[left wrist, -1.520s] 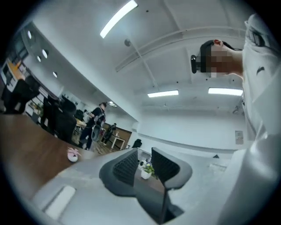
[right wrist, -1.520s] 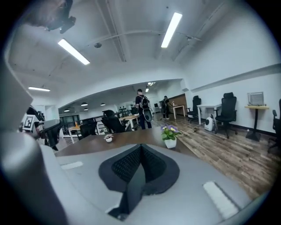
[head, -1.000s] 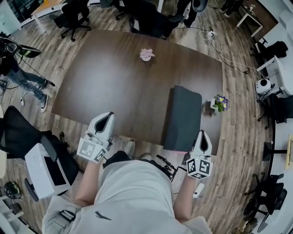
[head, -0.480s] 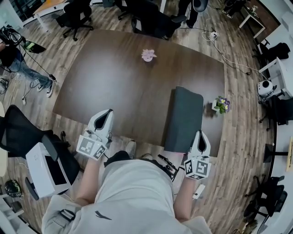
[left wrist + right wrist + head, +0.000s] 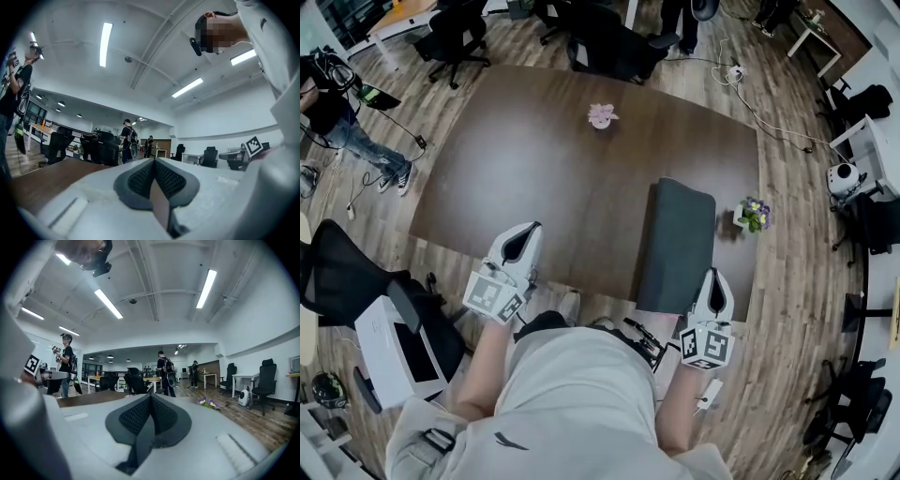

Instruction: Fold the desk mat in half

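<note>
A: Well, where is the desk mat (image 5: pixel 677 242) lying now?

B: It's on the right part of the table (image 5: pixel 534 159), a long dark grey strip running away from the person. Its near end is at the table's near edge, just ahead of the right gripper (image 5: pixel 713 292). It looks narrow and already doubled, though I can't make out the layers for certain.

A: And the grippers?

B: Both have their jaws pressed together with nothing between them. The left gripper (image 5: pixel 521 246) hovers by the near edge, well apart from the mat. Neither touches it.

A: How would it handle?

B: I'd judge it soft, floppy and light, with a somewhat grippy surface. It should drape rather than hold a shape, and a thin edge lying flat is hard to pinch. It's best taken at a corner of the near end, where the mat meets the table's rim and a jaw can slip under.

A: Anything close by?

B: A small pot of purple flowers (image 5: pixel 751 214) stands just beside its right side. The pink ornament (image 5: pixel 601 113) is well apart.
</note>
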The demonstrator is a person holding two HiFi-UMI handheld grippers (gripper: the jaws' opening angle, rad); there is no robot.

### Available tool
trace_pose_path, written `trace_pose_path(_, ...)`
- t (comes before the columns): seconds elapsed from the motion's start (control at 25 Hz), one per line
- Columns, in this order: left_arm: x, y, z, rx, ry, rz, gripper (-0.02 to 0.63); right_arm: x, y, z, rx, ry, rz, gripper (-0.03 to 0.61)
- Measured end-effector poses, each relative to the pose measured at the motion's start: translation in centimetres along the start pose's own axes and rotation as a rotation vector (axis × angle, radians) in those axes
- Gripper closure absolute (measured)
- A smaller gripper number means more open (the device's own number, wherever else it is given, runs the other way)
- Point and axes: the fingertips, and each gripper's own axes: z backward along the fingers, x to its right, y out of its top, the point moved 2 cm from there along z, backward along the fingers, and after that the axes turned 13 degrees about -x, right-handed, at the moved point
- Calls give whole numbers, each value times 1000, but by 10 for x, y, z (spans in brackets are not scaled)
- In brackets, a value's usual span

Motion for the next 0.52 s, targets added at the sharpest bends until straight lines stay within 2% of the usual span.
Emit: trace_pose_path(0.52,6,0,-4,-9,-27,-3,609,6,-1,9,-1,-27,-1,580)
